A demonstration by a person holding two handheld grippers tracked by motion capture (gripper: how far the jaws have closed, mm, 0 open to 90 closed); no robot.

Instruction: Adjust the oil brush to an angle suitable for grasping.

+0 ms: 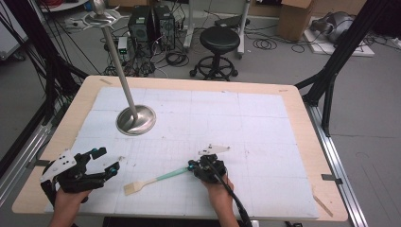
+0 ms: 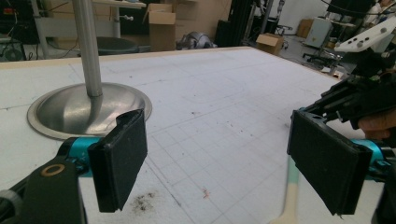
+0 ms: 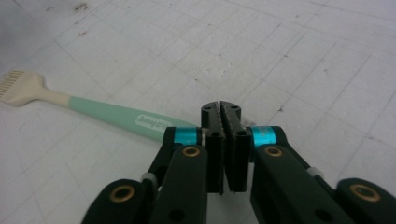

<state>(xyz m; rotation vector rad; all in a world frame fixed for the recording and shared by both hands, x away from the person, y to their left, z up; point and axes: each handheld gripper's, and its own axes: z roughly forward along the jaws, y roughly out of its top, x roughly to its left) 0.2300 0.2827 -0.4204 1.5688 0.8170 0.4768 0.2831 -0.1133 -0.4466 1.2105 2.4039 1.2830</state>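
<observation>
Your worktop (image 1: 302, 142) carries one white gridded mat (image 1: 265, 132). One steel stand (image 1: 136, 119), round base and tall pole, sits at ten o'clock. One brush (image 1: 153, 180) with a mint-green handle and cream head lies at six o'clock, between your two claws. Your left claw (image 1: 105, 162), at eight o'clock, gapes wide and empty. Your right claw (image 1: 191, 166) is pressed together beside the handle's end; whether it grips the handle, you cannot tell.

High view looks down over the table (image 1: 293, 123); both gripper views skim it closely.
</observation>
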